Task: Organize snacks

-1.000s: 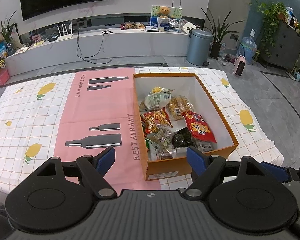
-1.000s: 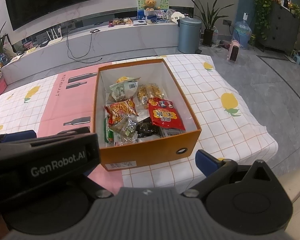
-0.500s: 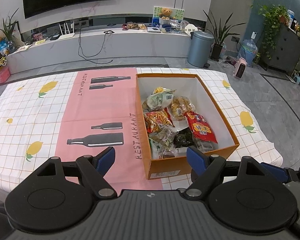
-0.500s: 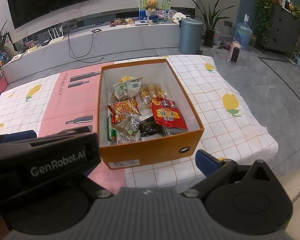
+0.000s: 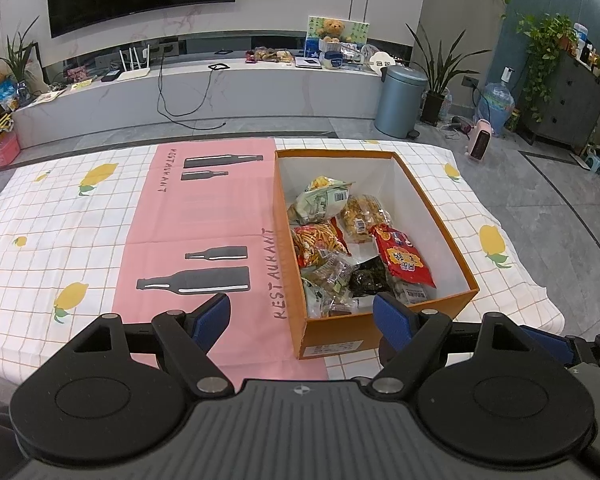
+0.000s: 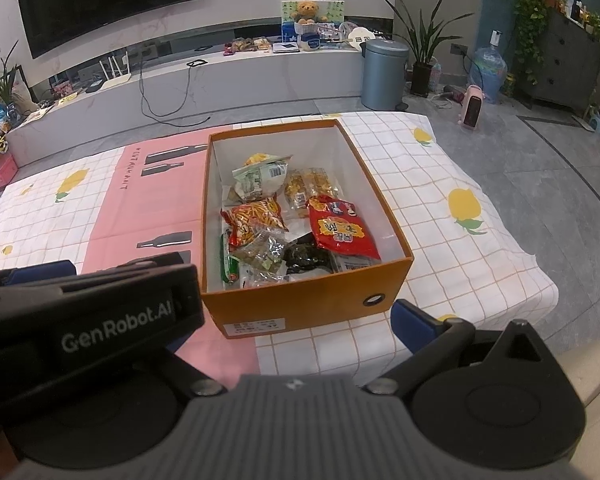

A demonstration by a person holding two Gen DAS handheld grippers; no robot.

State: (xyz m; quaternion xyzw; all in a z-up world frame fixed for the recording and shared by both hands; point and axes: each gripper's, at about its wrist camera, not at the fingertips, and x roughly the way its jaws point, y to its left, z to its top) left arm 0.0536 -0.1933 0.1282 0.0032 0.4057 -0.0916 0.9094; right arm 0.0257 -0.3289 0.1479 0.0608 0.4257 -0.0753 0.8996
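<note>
Both wrist cameras have drawn slightly back. The orange box (image 5: 384, 332) of snacks (image 6: 342, 232) sits ahead between the spread, empty left gripper (image 5: 302, 316) fingers. Only the right view shows the box's round hole (image 6: 373, 299); the right gripper (image 6: 296, 320) is also spread, its left finger hidden.

— What could be read there?
— "RESTAURANT" ran in dark letters along the pink tablecloth (image 5: 204, 216), and "GenRobot.AI" stood in white on the left gripper (image 6: 100, 320).
— And the snack bags?
— Too small to read.
</note>
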